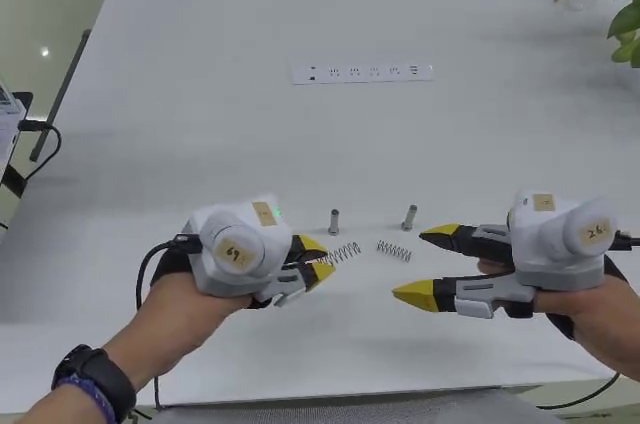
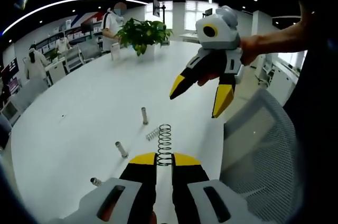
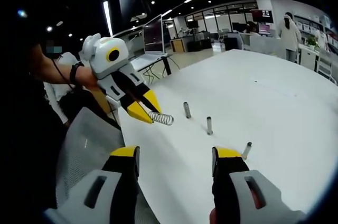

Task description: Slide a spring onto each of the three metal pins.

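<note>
Two thin coiled steel springs show in the head view; one spring (image 1: 343,252) is pinched by its near end between the pressed-together yellow tips of the left tool (image 1: 312,260), apparently clear of the white tabletop (image 1: 200,144); the second spring (image 1: 394,250) lies loose on the tabletop between the two tools. Three short upright grey metal pins (image 3: 209,125) stand bare in a row just beyond. Each spring looks light, bouncy and easily bent, and likely to roll or flick away; a hold near one end seems best, leaving the open far end free for a pin. At the other side, the right tool (image 1: 428,264) is spread wide, holding and touching nothing.
</note>
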`<state>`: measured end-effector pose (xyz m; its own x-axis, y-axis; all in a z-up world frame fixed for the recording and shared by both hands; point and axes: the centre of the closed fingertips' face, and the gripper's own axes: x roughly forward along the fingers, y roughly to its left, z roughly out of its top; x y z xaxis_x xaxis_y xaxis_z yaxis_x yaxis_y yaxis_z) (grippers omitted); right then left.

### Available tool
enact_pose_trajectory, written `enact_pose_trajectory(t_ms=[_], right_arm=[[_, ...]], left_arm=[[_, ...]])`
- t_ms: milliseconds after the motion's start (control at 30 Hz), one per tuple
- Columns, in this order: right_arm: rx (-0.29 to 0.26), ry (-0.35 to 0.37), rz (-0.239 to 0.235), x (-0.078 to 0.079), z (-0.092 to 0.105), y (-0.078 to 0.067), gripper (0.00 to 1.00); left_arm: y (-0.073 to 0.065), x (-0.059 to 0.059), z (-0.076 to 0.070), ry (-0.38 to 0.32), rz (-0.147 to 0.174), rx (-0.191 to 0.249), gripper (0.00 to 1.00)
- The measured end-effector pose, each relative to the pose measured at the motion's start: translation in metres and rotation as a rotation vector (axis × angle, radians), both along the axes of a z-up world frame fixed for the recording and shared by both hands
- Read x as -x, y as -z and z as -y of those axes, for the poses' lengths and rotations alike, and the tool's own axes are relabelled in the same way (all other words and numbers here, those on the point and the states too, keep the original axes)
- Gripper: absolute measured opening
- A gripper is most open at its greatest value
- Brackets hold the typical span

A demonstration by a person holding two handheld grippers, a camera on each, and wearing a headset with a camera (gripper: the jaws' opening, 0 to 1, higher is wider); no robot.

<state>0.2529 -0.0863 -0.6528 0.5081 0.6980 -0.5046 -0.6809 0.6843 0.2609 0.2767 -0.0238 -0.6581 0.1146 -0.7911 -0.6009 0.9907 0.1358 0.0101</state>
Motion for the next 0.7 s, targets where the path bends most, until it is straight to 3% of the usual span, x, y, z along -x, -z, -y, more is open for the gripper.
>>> enact_pose_trajectory(t_ms=[300, 700], right_arm=[[-0.026, -0.04, -0.003, 0.0, -0.007, -0.003, 0.46], [-0.071, -0.094, 0.006, 0.002, -0.017, -0.009, 0.28]], left_arm=[[-0.01, 0.014, 0.019, 0.07, 0.019, 0.012, 0.02], [-0.016, 0.026, 0.028, 0.132, 0.031, 0.017, 0.02]])
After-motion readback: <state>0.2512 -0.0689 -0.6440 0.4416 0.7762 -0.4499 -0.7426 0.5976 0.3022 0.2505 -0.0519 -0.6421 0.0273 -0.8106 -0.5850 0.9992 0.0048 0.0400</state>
